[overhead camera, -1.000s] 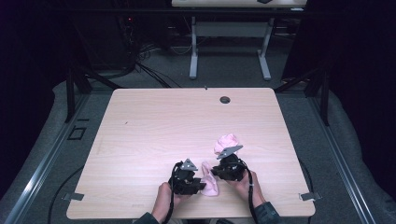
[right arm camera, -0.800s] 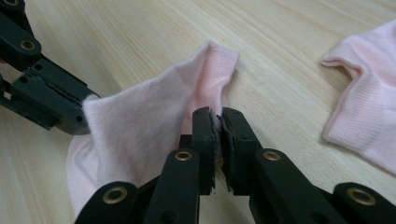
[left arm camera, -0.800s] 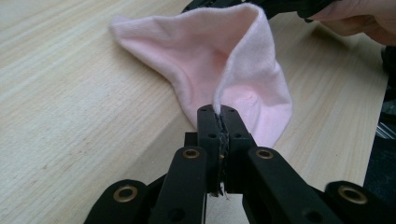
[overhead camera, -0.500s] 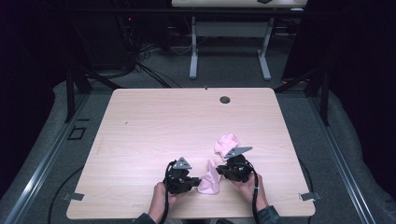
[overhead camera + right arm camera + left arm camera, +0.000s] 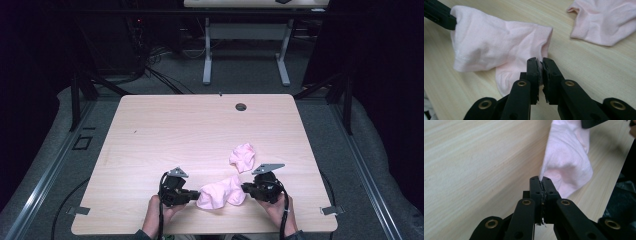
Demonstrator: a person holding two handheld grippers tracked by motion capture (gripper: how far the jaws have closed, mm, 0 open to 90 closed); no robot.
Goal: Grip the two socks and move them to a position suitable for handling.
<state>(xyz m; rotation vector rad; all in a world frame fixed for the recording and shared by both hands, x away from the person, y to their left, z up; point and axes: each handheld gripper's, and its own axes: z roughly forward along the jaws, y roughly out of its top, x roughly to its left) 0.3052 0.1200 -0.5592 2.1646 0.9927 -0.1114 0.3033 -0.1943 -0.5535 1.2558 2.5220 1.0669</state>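
Note:
A pink sock (image 5: 220,192) hangs stretched between my two grippers near the table's front edge. My left gripper (image 5: 196,194) is shut on its left end, and in the left gripper view the jaws (image 5: 541,180) pinch a thin edge of the sock (image 5: 567,157). My right gripper (image 5: 245,188) is shut on the other end; its jaws (image 5: 539,61) clamp the fabric of the sock (image 5: 499,42). A second pink sock (image 5: 243,157) lies crumpled on the table just behind, also seen in the right gripper view (image 5: 606,20).
The light wooden table (image 5: 175,130) has a small round hole (image 5: 241,106) near its far edge. Its front edge runs just below both hands. Another table's legs (image 5: 207,55) stand on the grey floor beyond.
The two hands have drawn apart, the left one leftward and the right one rightward. The sock, bunched between them earlier, is now spread out between the grippers.

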